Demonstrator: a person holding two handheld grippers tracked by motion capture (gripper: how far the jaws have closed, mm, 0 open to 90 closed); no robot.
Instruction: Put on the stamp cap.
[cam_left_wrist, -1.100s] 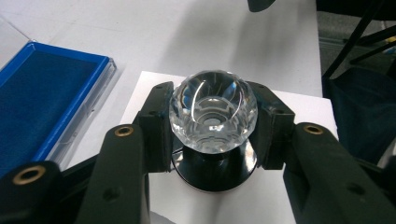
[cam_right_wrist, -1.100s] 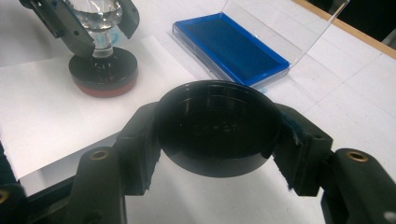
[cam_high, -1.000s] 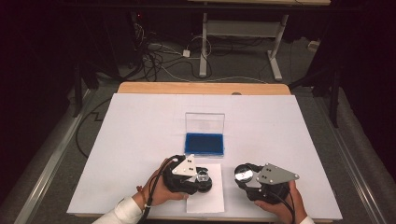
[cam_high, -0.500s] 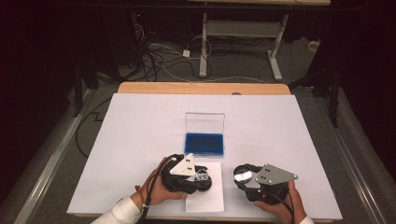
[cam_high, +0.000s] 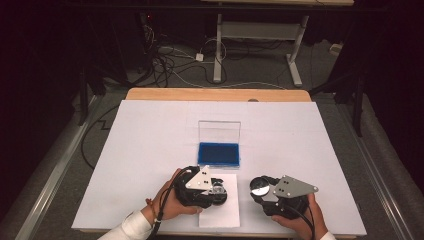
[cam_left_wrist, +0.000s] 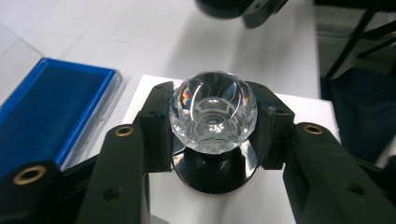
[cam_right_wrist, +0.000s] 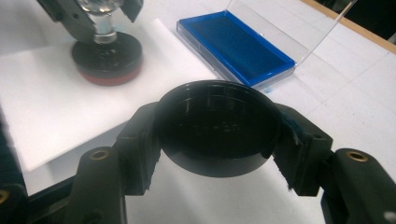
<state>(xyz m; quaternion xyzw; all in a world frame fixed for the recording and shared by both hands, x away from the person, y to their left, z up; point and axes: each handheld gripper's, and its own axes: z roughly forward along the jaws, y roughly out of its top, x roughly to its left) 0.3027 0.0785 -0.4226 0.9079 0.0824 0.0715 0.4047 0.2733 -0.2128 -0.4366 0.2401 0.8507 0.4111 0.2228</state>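
Since earlier frame: little moved; left tongs (cam_high: 216, 189) edged slightly toward the pad (cam_high: 218, 154). Left tongs clamped on stamp (cam_left_wrist: 213, 112) by its clear knob, its base on paper (cam_high: 220, 210). Right tongs (cam_right_wrist: 217, 126) clamped on black cap (cam_right_wrist: 217, 122), near the front edge. Advice: lift stamp straight, keep level. Open surface (cam_high: 150, 135) lay left and beyond; lid (cam_high: 219, 131) upright behind pad.
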